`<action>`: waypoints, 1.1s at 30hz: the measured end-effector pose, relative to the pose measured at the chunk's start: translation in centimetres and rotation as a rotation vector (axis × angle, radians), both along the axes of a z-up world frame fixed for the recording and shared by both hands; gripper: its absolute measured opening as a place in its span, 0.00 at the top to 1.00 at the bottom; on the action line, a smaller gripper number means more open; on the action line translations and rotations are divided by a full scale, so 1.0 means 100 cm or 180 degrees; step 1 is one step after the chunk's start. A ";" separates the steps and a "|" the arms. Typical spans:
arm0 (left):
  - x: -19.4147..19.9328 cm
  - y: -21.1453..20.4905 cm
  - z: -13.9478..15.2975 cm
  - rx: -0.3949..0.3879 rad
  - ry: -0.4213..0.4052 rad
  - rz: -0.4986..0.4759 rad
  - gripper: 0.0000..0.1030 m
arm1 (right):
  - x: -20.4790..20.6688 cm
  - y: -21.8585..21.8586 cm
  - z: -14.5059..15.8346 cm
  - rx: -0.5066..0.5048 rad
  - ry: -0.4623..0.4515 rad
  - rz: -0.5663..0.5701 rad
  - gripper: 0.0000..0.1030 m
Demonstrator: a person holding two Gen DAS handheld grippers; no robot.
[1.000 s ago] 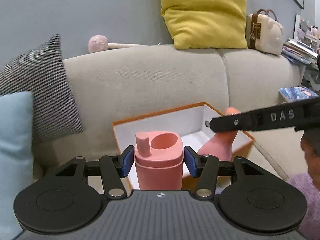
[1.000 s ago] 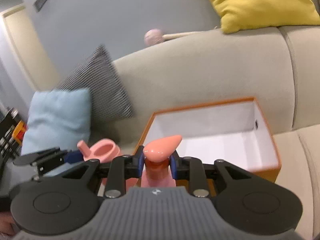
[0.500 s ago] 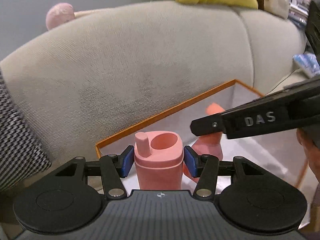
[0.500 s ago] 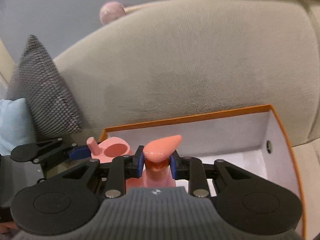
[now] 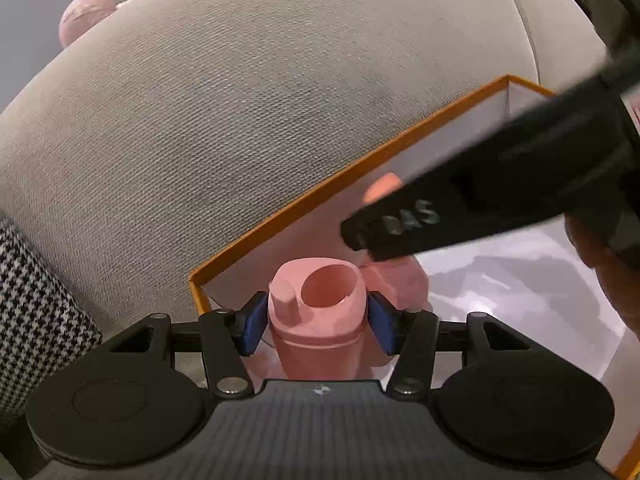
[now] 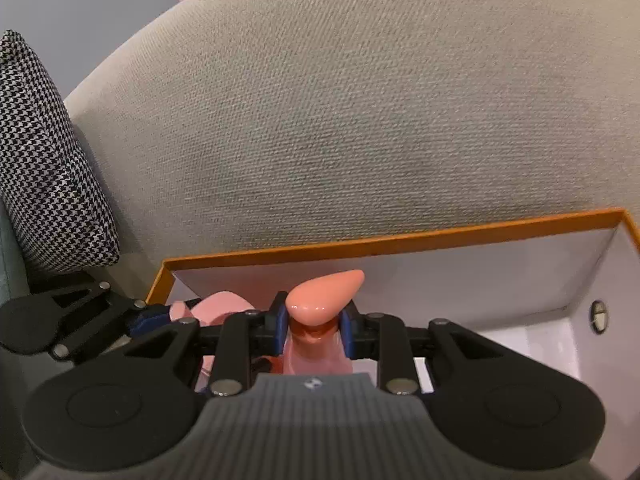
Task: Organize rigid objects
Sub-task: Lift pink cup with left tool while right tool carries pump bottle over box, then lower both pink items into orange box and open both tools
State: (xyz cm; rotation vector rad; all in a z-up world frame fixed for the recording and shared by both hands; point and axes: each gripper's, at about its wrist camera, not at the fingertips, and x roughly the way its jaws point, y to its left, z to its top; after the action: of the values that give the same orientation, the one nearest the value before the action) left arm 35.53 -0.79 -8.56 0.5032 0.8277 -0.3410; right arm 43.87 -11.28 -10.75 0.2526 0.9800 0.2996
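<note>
Left gripper (image 5: 317,325) was clamped on the pink cup (image 5: 318,312), blue pads tight on both sides just under the lid w/ the lil spout. Cup sat upright, low over the near left corner of the orange box (image 5: 304,200), white inside. Right gripper (image 6: 313,330) was pinched on the neck of the pink pump bottle (image 6: 326,294), nozzle poking right, also down inside the box, right beside the cup. Box was pushed up against the beige sofa (image 6: 360,100) backrest. Checkered pillow (image 6: 44,160) off to the left, some pink fuzzy thing (image 5: 82,16) on top of the sofa, couldn't tell what tbh.
</note>
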 end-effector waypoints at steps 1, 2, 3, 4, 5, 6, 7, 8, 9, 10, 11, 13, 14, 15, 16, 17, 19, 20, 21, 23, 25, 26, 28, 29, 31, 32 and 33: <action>-0.002 -0.002 -0.002 0.0050 -0.0007 -0.0020 0.40 | 0.001 0.002 0.000 -0.0030 -0.0014 0.0001 0.74; -0.002 -0.003 -0.004 0.0080 0.0005 -0.0021 0.39 | 0.001 0.002 0.001 -0.0056 -0.0022 0.0004 0.74; -0.001 -0.005 -0.004 0.0088 0.0008 -0.0012 0.37 | 0.002 0.004 0.001 -0.0076 -0.0016 0.0014 0.74; -0.001 -0.006 -0.004 0.0084 0.0008 -0.0005 0.36 | 0.003 0.005 0.000 -0.0082 0.0003 0.0030 0.74; -0.002 -0.006 -0.003 0.0088 -0.0001 0.0004 0.35 | 0.004 0.006 -0.001 -0.0090 0.0023 0.0041 0.73; -0.002 -0.007 -0.003 0.0098 -0.0018 -0.0001 0.33 | 0.005 0.007 -0.003 -0.0101 0.0039 0.0053 0.73; -0.003 -0.007 -0.003 0.0119 -0.0046 0.0001 0.28 | 0.006 0.007 -0.005 -0.0117 0.0056 0.0067 0.73; -0.002 -0.007 -0.001 0.0125 -0.0060 0.0026 0.26 | 0.007 0.009 -0.007 -0.0126 0.0075 0.0074 0.73; -0.002 -0.007 0.002 0.0089 -0.0062 0.0029 0.26 | 0.008 0.009 -0.007 -0.0120 0.0070 0.0070 0.73; -0.004 -0.005 0.005 0.0038 -0.0047 0.0037 0.25 | 0.009 0.010 -0.007 -0.0118 0.0081 0.0070 0.73; -0.008 -0.003 0.008 -0.0010 -0.0041 0.0054 0.25 | 0.010 0.012 -0.007 -0.0114 0.0089 0.0066 0.73; -0.014 0.003 0.017 -0.0152 -0.0040 0.0086 0.25 | 0.010 0.012 -0.006 -0.0108 0.0086 0.0056 0.73; -0.019 0.007 0.023 -0.0260 -0.0057 0.0114 0.25 | 0.011 0.012 -0.006 -0.0104 0.0078 0.0058 0.72; -0.023 0.015 0.028 -0.0360 -0.0076 0.0154 0.25 | 0.010 0.011 -0.004 -0.0111 0.0071 0.0075 0.72; -0.030 0.019 0.033 -0.0468 -0.0093 0.0193 0.24 | 0.010 0.012 -0.004 -0.0139 0.0085 0.0125 0.70; -0.037 0.024 0.037 -0.0542 -0.0108 0.0230 0.24 | 0.011 0.014 -0.005 -0.0154 0.0138 0.0204 0.69; -0.045 0.033 0.045 -0.0631 -0.0138 0.0343 0.23 | 0.011 0.015 -0.004 -0.0099 0.0220 0.0317 0.67; -0.051 0.037 0.047 -0.0669 -0.0137 0.0419 0.23 | 0.011 0.015 -0.002 -0.0074 0.0229 0.0330 0.66; -0.055 0.041 0.049 -0.0703 -0.0135 0.0493 0.23 | 0.011 0.013 0.000 -0.0060 0.0231 0.0339 0.66; -0.063 0.054 0.053 -0.0842 -0.0095 0.0650 0.23 | 0.010 0.010 0.005 -0.0053 0.0257 0.0372 0.58; -0.071 0.064 0.054 -0.0994 -0.0052 0.0800 0.23 | 0.007 0.007 0.009 -0.0022 0.0320 0.0473 0.53; -0.076 0.070 0.053 -0.1100 -0.0027 0.0889 0.24 | 0.005 0.007 0.009 -0.0024 0.0359 0.0553 0.50; -0.084 0.080 0.051 -0.1328 0.0065 0.1012 0.29 | 0.001 0.009 0.007 -0.0096 0.0442 0.0757 0.43; -0.088 0.085 0.048 -0.1444 0.0116 0.1056 0.31 | -0.002 0.013 0.004 -0.0180 0.0463 0.0869 0.43; -0.088 0.090 0.046 -0.1625 0.0169 0.1124 0.43 | -0.002 0.020 -0.002 -0.0381 0.0485 0.1042 0.41; -0.090 0.092 0.045 -0.1692 0.0183 0.1137 0.45 | 0.002 0.022 -0.004 -0.0450 0.0511 0.1093 0.40; -0.085 0.094 0.042 -0.1753 0.0209 0.1140 0.50 | 0.004 0.024 -0.007 -0.0483 0.0545 0.1143 0.40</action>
State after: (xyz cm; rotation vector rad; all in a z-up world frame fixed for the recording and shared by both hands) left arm 27.01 8.66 -4.36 -0.1707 0.8281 -0.2395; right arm 44.26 -8.84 -11.45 -0.0396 1.2121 0.5348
